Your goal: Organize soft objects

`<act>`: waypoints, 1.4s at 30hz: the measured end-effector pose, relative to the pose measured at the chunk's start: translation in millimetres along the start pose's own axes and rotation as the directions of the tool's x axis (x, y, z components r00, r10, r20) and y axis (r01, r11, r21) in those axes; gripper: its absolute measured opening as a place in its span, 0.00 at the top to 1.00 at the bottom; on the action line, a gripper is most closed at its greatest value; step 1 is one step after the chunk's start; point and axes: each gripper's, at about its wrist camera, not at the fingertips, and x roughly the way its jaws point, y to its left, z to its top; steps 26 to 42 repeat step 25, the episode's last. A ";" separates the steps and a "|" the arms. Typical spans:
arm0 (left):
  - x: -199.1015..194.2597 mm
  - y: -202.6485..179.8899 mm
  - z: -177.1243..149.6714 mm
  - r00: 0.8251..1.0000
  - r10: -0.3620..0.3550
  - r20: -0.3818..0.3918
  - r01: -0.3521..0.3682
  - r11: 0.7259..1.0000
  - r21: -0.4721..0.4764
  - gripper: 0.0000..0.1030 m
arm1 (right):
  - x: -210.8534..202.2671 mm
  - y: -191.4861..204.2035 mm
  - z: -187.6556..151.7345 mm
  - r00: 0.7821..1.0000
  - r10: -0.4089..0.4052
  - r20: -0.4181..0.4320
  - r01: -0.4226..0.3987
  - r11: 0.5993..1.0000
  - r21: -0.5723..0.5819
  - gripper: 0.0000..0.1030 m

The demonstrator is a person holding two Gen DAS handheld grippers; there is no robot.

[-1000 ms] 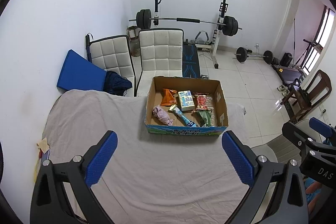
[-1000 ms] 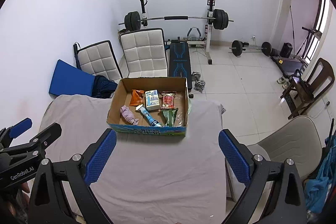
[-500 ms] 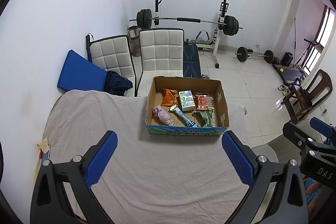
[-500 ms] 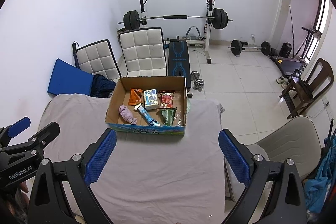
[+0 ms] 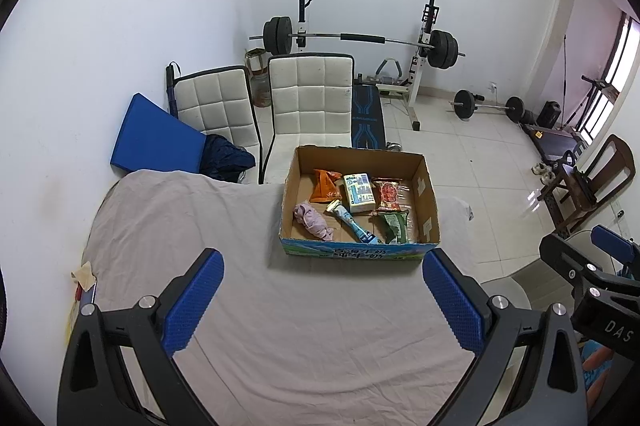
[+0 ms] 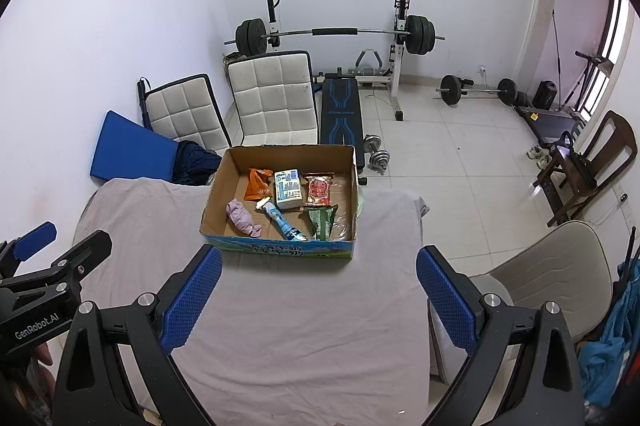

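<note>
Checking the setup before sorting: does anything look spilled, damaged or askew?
Nothing spilled or damaged. All the soft items lie jumbled inside the cardboard box, and the table cloth is merely wrinkled.

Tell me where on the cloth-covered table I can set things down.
Bare grey cloth lies between the cardboard box and both open tools, left and right, and left of the box. Inside it's crowded: pink cloth, packets, tube.

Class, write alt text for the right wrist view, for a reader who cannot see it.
An open cardboard box holding snack packets, a pink cloth and a blue tube sits on a table covered with a grey cloth. The open right gripper frames the foreground, empty; the left gripper shows at the left edge. Behind are two white chairs and a barbell rack.
</note>
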 end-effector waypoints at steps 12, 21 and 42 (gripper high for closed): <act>0.0 0.0 0.2 1.000 -0.002 -0.001 0.002 1.000 -0.001 0.01 | 0.8 0.1 0.2 1.000 0.000 -0.002 0.000 1.000 0.001 0.03; 3.8 3.4 0.4 1.000 -0.001 -0.001 0.001 1.000 -0.004 0.01 | 1.8 -2.8 2.8 1.000 -0.004 0.003 0.004 1.000 -0.001 0.03; 6.4 5.6 -2.5 1.000 0.005 0.007 -0.005 1.000 -0.010 0.01 | 1.6 -2.8 3.1 1.000 -0.004 0.003 0.004 1.000 0.000 0.03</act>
